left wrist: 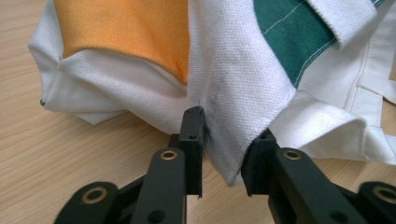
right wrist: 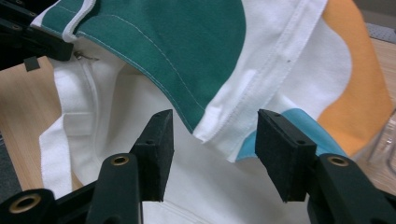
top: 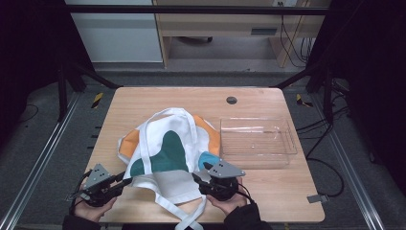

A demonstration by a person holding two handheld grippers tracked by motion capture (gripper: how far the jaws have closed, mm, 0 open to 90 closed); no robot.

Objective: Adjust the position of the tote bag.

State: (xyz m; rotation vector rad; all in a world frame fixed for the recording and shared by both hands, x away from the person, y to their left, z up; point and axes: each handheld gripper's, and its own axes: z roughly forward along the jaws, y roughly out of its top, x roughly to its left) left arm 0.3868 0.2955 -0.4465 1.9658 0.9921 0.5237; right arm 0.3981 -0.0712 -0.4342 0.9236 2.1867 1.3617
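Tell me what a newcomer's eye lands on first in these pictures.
First, the white tote bag with green, orange and blue patches, crumpled mid-table. To its right sits a clear plastic tray. At the near edge, the left gripper pinches a white corner of the bag, while the right gripper stands open at its rim.

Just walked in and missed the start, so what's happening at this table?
A person works a cloth tote bag on the wooden table with two tools. The left hand-held gripper pinches a white corner fold. The right hand-held gripper stands open around the bag's edge, not gripping. A clear plastic tray sits beside it.
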